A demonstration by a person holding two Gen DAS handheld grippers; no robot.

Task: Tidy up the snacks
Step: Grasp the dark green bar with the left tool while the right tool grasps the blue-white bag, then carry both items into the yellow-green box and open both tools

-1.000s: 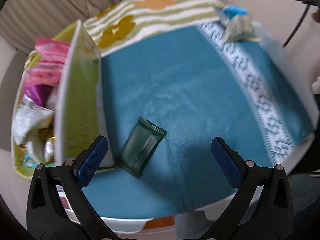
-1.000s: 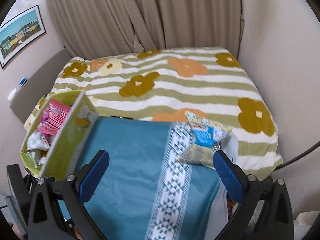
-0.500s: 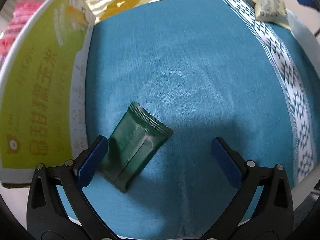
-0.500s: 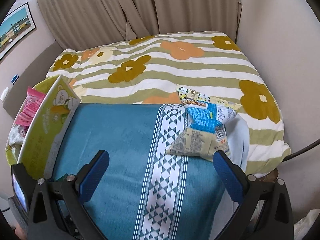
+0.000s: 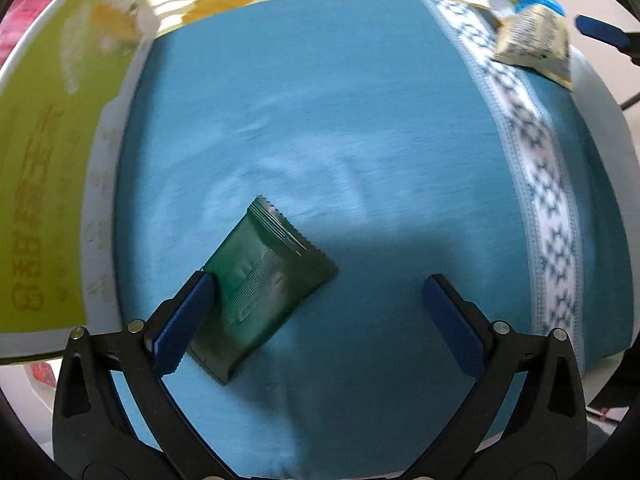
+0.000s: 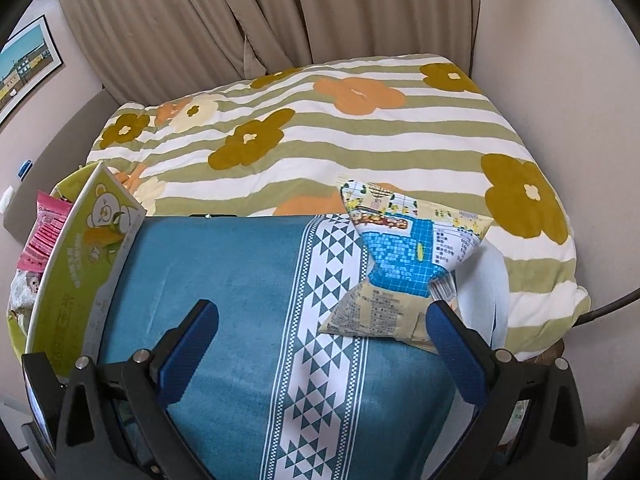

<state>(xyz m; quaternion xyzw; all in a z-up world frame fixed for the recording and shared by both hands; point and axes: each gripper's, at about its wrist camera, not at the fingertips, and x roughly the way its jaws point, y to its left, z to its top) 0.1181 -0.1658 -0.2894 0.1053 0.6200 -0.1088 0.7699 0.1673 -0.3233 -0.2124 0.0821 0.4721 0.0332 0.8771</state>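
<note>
Mostly illegible print: green box [image 5: 44, 184], dark green packet [image 5: 264, 296], blue-checked bag [image 6: 404, 272]; left tongs [image 5: 316, 320], right tongs [image 6: 320, 348] apart.

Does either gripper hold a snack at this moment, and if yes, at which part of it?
Nothing is held. The left gripper is open around the dark green packet; the right gripper is open near the blue-and-cream bag.

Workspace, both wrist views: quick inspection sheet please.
Surface: teal cloth with a white patterned band, laid by a striped flower blanket.
Job's things: dark green packet flat on the cloth; blue-and-cream snack bag at the cloth's far edge; green box holding pink packets.
Clutter: nothing seen.
Grippers: left hand-held gripper open, one finger beside the green packet; right hand-held gripper open, empty.
Cables: dark cable by the wall.
Surroundings: curtain, framed picture.
</note>
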